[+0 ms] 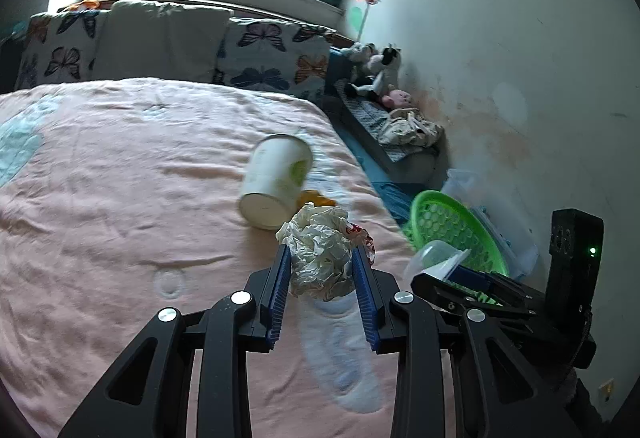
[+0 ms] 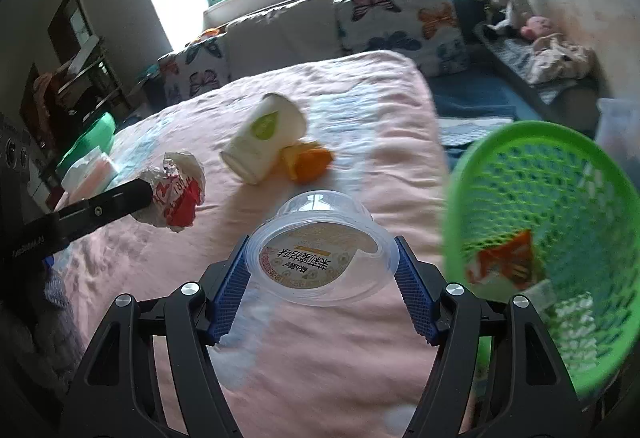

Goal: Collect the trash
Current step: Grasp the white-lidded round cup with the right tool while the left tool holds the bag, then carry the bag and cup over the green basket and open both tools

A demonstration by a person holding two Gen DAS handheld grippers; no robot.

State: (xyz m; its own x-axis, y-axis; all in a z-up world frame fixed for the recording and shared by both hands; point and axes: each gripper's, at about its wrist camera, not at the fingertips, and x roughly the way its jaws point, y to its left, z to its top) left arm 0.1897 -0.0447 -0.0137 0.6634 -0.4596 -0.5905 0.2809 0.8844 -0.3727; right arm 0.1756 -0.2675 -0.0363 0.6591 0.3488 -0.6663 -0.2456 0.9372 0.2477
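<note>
Two grippers each hold one piece of trash above the pink bedspread [image 1: 100, 178]: the left gripper [image 1: 322, 278] is clamped on one crumpled paper wrapper [image 1: 324, 254], the right gripper [image 2: 322, 270] on one clear plastic cup [image 2: 320, 246]. One white paper cup [image 2: 264, 138] lies tipped on the bed, touching one orange peel [image 2: 310, 160]. One green basket [image 2: 552, 238] at the bedside holds at least one orange-printed wrapper [image 2: 502, 258].

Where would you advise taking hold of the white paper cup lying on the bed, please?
Across the middle of its side wall, coming from above. The white paper cup lies tipped on the pink bedspread, its base toward the cameras, so its round flanks are exposed; avoid the orange peel beside it.
</note>
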